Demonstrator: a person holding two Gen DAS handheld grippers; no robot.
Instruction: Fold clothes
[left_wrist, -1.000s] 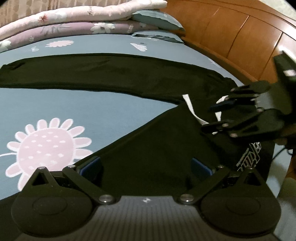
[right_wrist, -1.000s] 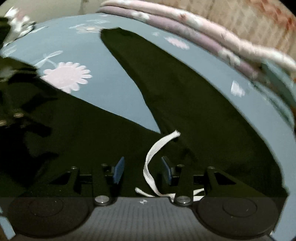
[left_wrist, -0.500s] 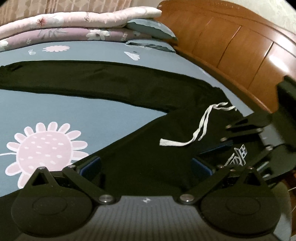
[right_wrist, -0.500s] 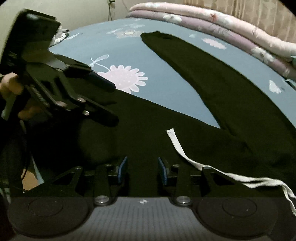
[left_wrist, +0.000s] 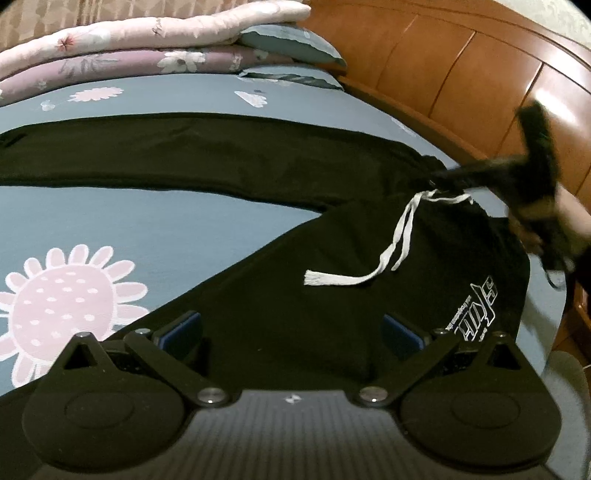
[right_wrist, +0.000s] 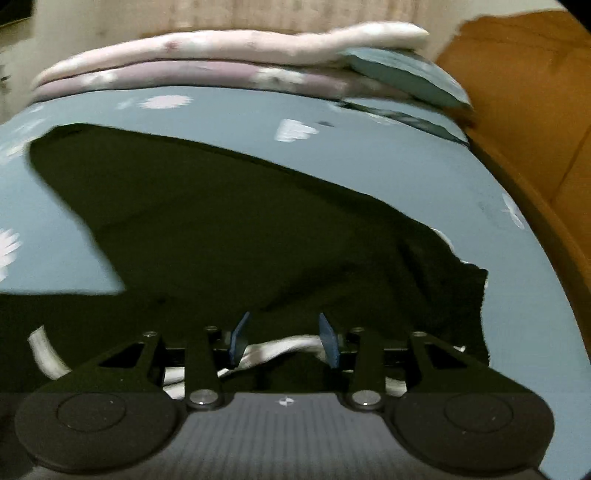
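Black trousers (left_wrist: 229, 173) lie spread on the blue flowered sheet (left_wrist: 155, 229), legs apart in a V, with a white logo near the hip. Their white drawstring (left_wrist: 400, 236) trails over the near leg. My left gripper (left_wrist: 291, 330) is open wide, low over the near leg's cloth, gripping nothing. My right gripper (left_wrist: 458, 173), blurred and held by a hand, is at the waistband's far end. In the right wrist view the right gripper (right_wrist: 283, 338) is open above the waistband, with the drawstring (right_wrist: 280, 349) lying loose beneath its blue pads (right_wrist: 238, 338). The far leg (right_wrist: 221, 206) stretches ahead.
Folded pink and mauve quilts (left_wrist: 140, 40) and blue-grey pillows (left_wrist: 291, 40) are stacked at the far end of the bed. A wooden headboard (left_wrist: 461, 74) runs along the right, close to the waistband. The bed's edge drops off at the lower right.
The right gripper has swung from above the near leg to the far end of the waistband and now faces the quilts. The drawstring was dragged out and lies flat. My left gripper hardly moved.
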